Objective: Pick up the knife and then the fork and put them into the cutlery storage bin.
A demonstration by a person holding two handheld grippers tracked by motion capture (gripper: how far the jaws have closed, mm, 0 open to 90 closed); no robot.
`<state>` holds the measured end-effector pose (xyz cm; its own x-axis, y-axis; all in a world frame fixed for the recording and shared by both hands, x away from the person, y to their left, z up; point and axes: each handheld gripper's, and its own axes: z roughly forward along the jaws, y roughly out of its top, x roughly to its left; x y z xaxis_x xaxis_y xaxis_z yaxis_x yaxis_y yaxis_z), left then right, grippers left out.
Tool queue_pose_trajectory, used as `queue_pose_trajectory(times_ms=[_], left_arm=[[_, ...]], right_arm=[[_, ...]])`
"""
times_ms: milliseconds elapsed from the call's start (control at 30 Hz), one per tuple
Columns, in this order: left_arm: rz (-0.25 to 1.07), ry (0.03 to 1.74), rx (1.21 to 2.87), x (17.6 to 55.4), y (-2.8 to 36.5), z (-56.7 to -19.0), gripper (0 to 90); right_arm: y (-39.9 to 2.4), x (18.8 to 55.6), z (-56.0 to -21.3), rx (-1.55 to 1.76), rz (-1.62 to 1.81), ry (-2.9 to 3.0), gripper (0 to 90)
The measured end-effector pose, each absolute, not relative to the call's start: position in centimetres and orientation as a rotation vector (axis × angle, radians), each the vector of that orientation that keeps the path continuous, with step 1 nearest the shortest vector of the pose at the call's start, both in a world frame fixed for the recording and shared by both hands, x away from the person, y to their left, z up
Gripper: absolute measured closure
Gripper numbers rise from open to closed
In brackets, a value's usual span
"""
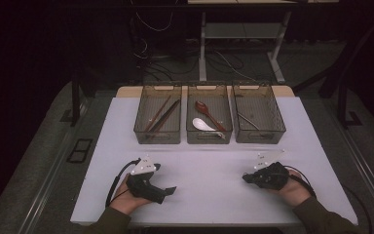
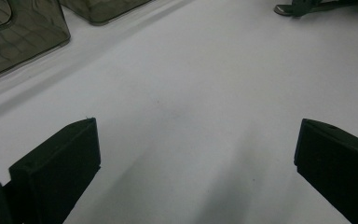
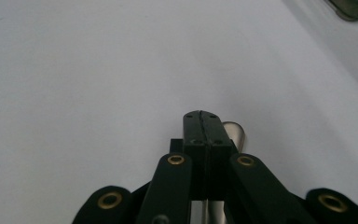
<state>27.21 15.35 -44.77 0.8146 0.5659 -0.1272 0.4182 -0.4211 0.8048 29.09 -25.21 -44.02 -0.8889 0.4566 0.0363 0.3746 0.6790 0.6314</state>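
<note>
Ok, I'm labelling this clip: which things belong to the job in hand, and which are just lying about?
In the job: right gripper, shut on a metal utensil; right bin, probably its target.
Lying about: left gripper, open and empty; chopsticks; red spoon; white spoon; floor cables.

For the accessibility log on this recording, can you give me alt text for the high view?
A person's two hands rest on a white table, each holding a black hand-held gripper: the left hand-held gripper and the right hand-held gripper. Beyond them stand three smoky clear bins in a row: chopsticks in the left, a red spoon and white spoon in the middle.
</note>
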Motion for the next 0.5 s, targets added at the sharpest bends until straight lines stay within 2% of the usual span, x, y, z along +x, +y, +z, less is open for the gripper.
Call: queue_pose_trajectory(times_ms=[400,500], left_arm=[[0.201,0.726,2.073,27.23,15.34,-44.79,0.0],[0.201,0.723,2.074,27.24,15.36,-44.79,0.0]], right_arm=[[-25.69,30.19,-43.97,0.747,0.98,2.736,89.5],[-26.05,30.17,-43.17,0.787,1.02,2.726,81.9]])
